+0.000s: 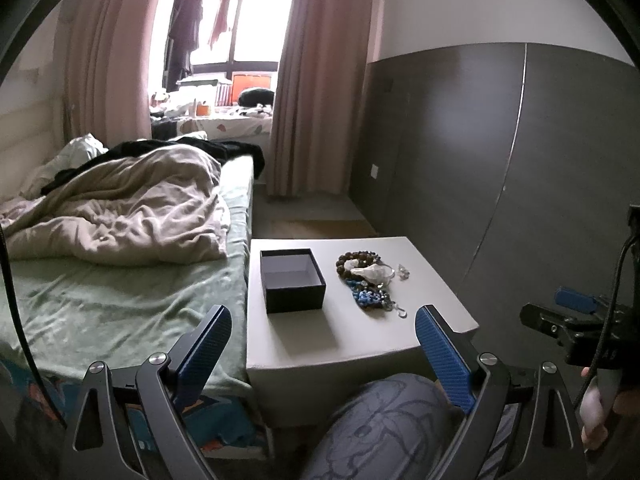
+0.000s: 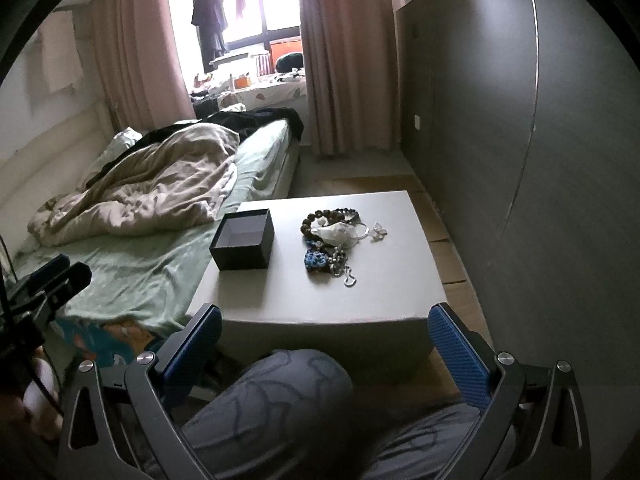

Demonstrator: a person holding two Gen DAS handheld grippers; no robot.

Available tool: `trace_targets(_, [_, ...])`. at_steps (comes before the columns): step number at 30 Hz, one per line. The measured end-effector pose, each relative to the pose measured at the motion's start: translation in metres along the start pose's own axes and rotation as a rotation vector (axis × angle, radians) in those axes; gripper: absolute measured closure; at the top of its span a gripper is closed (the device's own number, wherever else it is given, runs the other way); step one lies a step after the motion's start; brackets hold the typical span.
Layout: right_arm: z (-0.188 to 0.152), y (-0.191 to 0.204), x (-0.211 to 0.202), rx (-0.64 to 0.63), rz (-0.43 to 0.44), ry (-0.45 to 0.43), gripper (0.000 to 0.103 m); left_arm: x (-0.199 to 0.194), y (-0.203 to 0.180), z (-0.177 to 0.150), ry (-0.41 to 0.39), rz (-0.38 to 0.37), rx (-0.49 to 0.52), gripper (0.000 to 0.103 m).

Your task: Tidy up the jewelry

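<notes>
Handling the jewelry (image 1: 370,282) calls for a light, careful pinch — the pile is small, loose and, by its look, light. It lies on the desk (image 1: 360,344), just beside the open box (image 1: 292,280) and not touching it. The pile mixes textures: a ring of round brown beads (image 2: 332,216), a pale smooth shell-like piece (image 2: 340,236), a blue knotted cord piece (image 2: 316,258) and a thin metal hook (image 2: 350,280) at the near edge. The strands appear tangled, so lifting one may drag the others. The bead ring offers the firmest hold; the hook is thin and likely slippery; the pale piece may be fragile.

The box is dark, square, stiff-walled and empty, with a pale floor. The desk top is smooth, matte grey.

The left gripper (image 1: 320,344) and right gripper (image 2: 326,344) both stand wide and hold nothing — each well short of the pile, above a patterned knee (image 2: 288,392).
</notes>
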State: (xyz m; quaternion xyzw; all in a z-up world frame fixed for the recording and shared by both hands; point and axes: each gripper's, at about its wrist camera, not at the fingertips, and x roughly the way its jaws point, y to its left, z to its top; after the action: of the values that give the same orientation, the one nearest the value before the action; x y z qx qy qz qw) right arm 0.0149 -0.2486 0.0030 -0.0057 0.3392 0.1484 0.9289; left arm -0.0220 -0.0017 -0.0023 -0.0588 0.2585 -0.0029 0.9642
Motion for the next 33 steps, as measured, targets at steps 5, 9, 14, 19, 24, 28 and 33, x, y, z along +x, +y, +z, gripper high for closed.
trace_targets(5, [0.0009,-0.0007,-0.0033,0.011,0.0,-0.002,0.0,-0.0023,-0.0014,0.0001,-0.004,-0.002,0.004,0.01])
trace_targets(9, [-0.0003,-0.0016,-0.0023,0.012,-0.001,-0.002,0.0,-0.0022,-0.0027,0.0006,-0.003,-0.002,0.005,0.01])
trace_targets(14, [0.0,-0.0023,-0.0021,0.02,0.0,-0.003,0.0,-0.0032,-0.002,0.0011,-0.003,-0.007,0.002,0.01])
trace_targets(19, [-0.0013,-0.0041,-0.0025,0.023,0.0,-0.003,0.0,-0.0039,-0.0036,0.0016,-0.004,-0.008,0.004,0.01])
trace_targets(24, [-0.001,-0.0047,-0.0027,0.023,0.001,-0.004,0.0,-0.0068,-0.0072,0.0029,-0.009,-0.008,0.008,0.01])
trace_targets(28, [-0.0034,-0.0088,-0.0042,0.03,0.0,-0.01,0.0,-0.0067,-0.0075,0.0026,-0.009,-0.008,0.007,0.01])
trace_targets(33, [-0.005,-0.0103,-0.0067,0.033,-0.002,-0.014,0.0,-0.0082,-0.008,0.0033,-0.01,-0.005,0.014,0.01])
